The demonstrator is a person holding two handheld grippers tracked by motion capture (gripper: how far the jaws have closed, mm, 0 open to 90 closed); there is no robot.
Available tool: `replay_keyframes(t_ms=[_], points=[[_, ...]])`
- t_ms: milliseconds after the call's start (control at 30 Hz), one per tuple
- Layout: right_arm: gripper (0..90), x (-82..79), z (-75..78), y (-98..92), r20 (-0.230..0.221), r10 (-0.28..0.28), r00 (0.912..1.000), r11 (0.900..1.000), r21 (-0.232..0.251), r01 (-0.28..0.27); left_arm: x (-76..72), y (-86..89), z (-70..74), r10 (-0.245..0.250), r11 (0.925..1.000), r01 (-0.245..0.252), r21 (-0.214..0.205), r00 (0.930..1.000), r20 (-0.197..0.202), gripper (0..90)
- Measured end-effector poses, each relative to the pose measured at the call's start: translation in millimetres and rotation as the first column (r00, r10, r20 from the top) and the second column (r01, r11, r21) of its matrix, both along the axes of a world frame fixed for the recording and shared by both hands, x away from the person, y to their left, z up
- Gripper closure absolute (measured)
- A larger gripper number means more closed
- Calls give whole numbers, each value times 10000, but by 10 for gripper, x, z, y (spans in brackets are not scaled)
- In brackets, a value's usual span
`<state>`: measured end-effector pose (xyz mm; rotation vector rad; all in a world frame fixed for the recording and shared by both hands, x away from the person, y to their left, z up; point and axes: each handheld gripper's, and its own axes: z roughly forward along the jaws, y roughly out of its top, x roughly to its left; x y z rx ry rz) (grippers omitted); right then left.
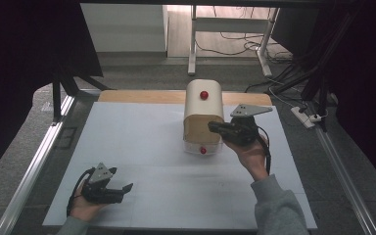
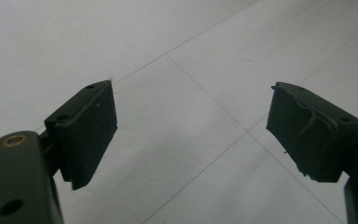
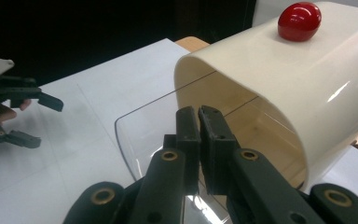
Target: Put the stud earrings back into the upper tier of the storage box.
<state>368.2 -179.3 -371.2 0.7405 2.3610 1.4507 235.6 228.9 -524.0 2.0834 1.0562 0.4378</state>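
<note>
The right gripper point(image 3: 198, 122) pinches the thin, slippery clear lid point(image 3: 142, 128) of the stiff, light bread box point(image 1: 203, 110) at its edge; left gripper point(image 2: 191, 135) jaws are spread.

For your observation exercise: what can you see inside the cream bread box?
Inside the cream bread box, a bare wooden floor shows through the clear lid. Its deeper interior is covered by the shell.

A lab: black curtains point(image 1: 24, 44), floor cables point(image 1: 235, 46), rig frame point(image 1: 29, 171)

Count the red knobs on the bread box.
2. One red knob sits on the cream cover of the bread box; the other is on the clear front lid. Others may be hidden.
</note>
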Motion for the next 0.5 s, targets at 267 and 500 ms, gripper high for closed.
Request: replay_keyframes(t_ms=[267,500], points=[[834,41,-34,39,-33,-102,9999,9998,-158,102,0,-3,0,-17,10000,17,16,10000,4,157],[605,-22,-12,4,289,-231,9993,9997,-121,234,3,-5,-3,-12,10000,12,19,10000,-8,157]])
